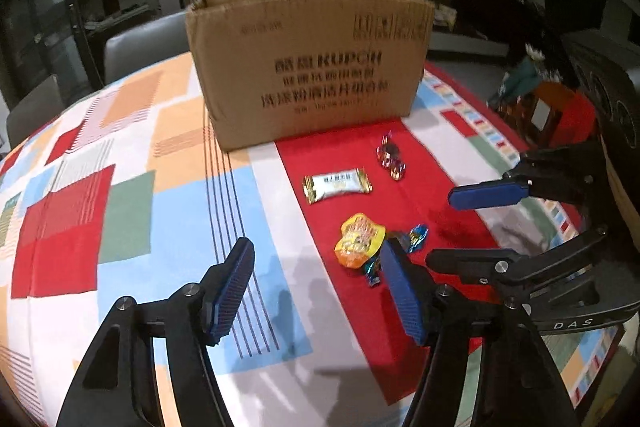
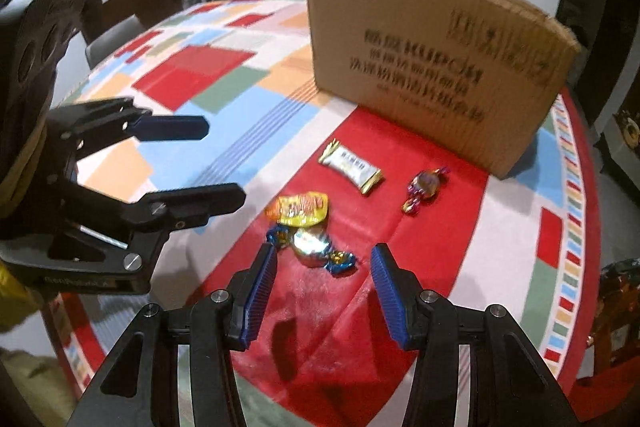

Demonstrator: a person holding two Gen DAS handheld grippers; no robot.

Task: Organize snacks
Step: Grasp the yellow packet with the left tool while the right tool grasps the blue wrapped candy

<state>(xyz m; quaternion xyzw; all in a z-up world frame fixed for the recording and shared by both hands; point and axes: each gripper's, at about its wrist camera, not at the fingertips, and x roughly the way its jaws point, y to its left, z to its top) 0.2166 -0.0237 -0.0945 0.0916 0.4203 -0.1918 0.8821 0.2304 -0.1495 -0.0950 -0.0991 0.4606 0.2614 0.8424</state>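
Observation:
Several snacks lie on the red patch of the tablecloth: a blue-foil wrapped candy (image 2: 314,247) (image 1: 416,235), a yellow-orange jelly cup (image 2: 300,209) (image 1: 360,239), a white-and-gold bar (image 2: 352,167) (image 1: 338,183) and a purple foil candy (image 2: 424,189) (image 1: 390,157). A brown cardboard box (image 1: 308,67) (image 2: 432,67) stands behind them. My right gripper (image 2: 322,291) is open, just in front of the blue-foil candy and empty; it also shows in the left wrist view (image 1: 460,223). My left gripper (image 1: 320,287) is open and empty, left of the snacks; it also shows in the right wrist view (image 2: 224,163).
The round table (image 1: 120,187) carries a patchwork cloth of red, blue, orange and green. Grey chairs (image 1: 140,43) stand beyond its far edge. Dark furniture and a red-brown stool (image 1: 552,115) are at the right.

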